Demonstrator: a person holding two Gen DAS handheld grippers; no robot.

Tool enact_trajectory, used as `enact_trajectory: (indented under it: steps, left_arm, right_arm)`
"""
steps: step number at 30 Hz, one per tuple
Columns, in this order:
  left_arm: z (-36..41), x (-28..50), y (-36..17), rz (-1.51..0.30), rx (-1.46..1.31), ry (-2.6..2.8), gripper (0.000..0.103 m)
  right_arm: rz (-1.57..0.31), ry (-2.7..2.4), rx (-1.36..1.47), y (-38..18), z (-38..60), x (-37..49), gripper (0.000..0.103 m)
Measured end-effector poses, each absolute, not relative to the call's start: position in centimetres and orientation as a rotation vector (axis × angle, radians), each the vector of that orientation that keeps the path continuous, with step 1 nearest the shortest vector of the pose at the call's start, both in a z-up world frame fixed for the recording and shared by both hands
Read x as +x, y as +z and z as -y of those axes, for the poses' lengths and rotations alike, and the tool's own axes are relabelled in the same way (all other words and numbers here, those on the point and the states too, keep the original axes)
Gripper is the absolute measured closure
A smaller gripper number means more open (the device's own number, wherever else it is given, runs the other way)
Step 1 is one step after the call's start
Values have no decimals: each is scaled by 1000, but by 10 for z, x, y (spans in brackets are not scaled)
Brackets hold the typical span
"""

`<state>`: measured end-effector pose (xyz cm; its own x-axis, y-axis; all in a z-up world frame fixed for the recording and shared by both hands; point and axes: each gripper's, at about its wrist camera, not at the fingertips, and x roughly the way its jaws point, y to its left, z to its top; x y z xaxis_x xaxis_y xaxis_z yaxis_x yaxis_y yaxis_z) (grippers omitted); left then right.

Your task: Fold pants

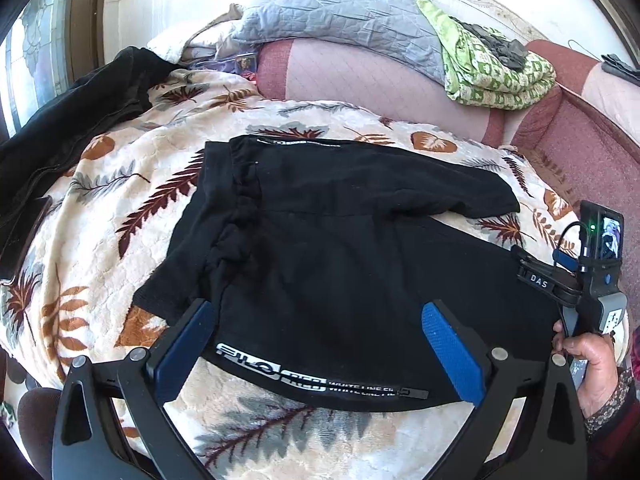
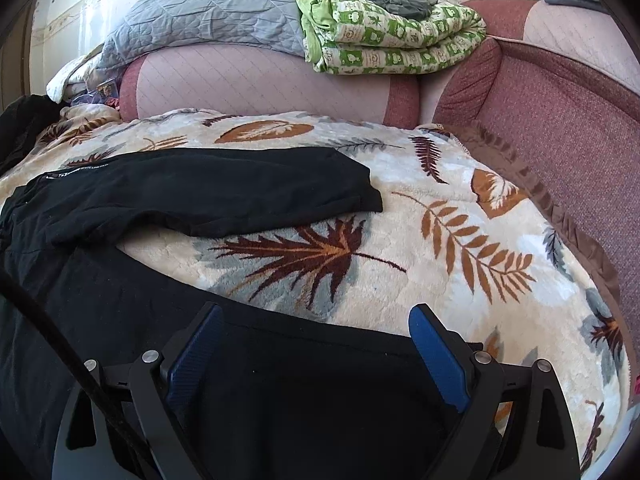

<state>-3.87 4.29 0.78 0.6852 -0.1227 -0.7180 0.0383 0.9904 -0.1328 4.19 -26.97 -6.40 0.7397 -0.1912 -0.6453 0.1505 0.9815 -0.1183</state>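
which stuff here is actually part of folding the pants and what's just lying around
Part of the job:
- black pants, spread on the leaf-print blanket
- left gripper, open
- right gripper, open

Just lying about:
- green patterned quilt
- grey quilted cover
- black garment at the left
- pink sofa

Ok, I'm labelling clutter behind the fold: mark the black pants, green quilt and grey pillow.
black pants (image 1: pixel 340 248): left wrist view, mid-fabric below the waistband.
green quilt (image 2: pixel 400 46): right wrist view, folded patterned front.
grey pillow (image 1: pixel 340 12): left wrist view, quilted face.
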Motion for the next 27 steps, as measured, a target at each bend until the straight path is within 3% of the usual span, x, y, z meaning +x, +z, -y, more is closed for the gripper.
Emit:
enact_trajectory:
  steps: [9,13,23,24,27]
  left_arm:
    - [-57,-24,25,-800,-109,-149,0]
    - [-76,2,46,-809,-86,-192,0]
    - [-78,151,42,-953,6,-371,0]
    - [-73,174,34,-988,9,-409,5]
    - [-65,225,13,-1045,50,-434,36]
  right_arm:
    - [-718,-170,-64,-61,268,42,7]
    - [-679,-90,-51,-30,274,38,7]
    - [-730,72,-264,11,286,127,5]
    - [-754,82,-274,10,288,144,5]
    - [-810,106,-295,5,294,191,5]
